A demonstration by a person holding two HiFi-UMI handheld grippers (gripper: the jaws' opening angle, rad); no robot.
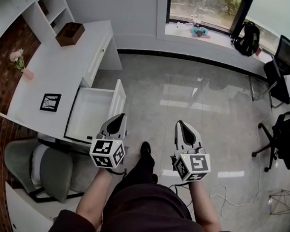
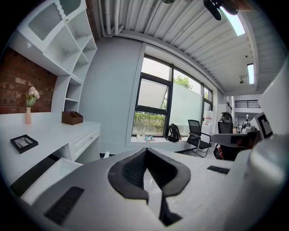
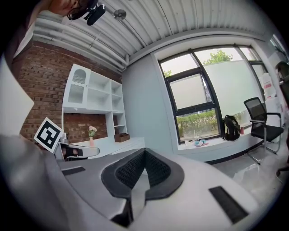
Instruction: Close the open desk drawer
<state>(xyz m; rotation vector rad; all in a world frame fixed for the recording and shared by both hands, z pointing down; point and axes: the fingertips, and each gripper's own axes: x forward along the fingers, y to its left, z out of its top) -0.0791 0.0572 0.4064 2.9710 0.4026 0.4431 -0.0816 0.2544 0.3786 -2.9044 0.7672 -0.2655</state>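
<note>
The white desk (image 1: 59,72) stands at the left with one drawer (image 1: 91,115) pulled out; its inside is empty. The drawer's front panel (image 1: 118,100) faces the floor space. My left gripper (image 1: 119,118) hovers shut and empty just off the drawer's near right corner, apart from it. My right gripper (image 1: 180,125) hangs shut and empty over the floor, farther right. In the left gripper view the shut left gripper (image 2: 145,153) points toward the window, and the open drawer (image 2: 41,173) lies low at the left. In the right gripper view the right gripper (image 3: 143,152) is shut too.
A grey chair (image 1: 52,170) stands tucked by the desk below the drawer. On the desk are a brown box (image 1: 70,33), a flower vase (image 1: 20,62) and a picture frame (image 1: 50,102). Black office chairs (image 1: 283,63) and a cable (image 1: 220,192) occupy the floor at the right.
</note>
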